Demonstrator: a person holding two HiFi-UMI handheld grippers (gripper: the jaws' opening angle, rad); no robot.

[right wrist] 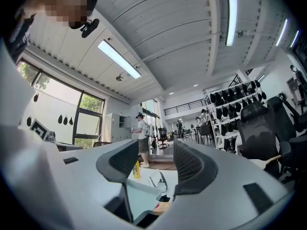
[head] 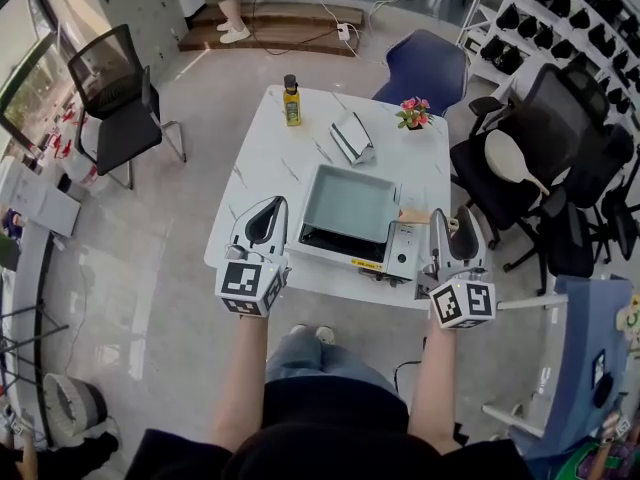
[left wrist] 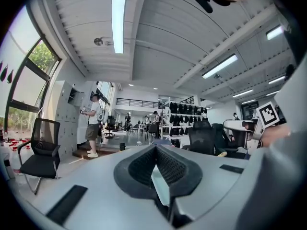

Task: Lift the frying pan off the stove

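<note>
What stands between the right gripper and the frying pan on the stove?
Nothing visible does. The right gripper, jaws apart, is beside the stove's right end, with the frying pan just to its left. The oil bottle, tongs and flower pot lie beyond the pan.

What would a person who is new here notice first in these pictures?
The square grey frying pan sits on a portable stove on the white table. At its near edge hover the left gripper, jaws together, and the right gripper, jaws apart, both empty. A yellow oil bottle stands at the far edge.
</note>
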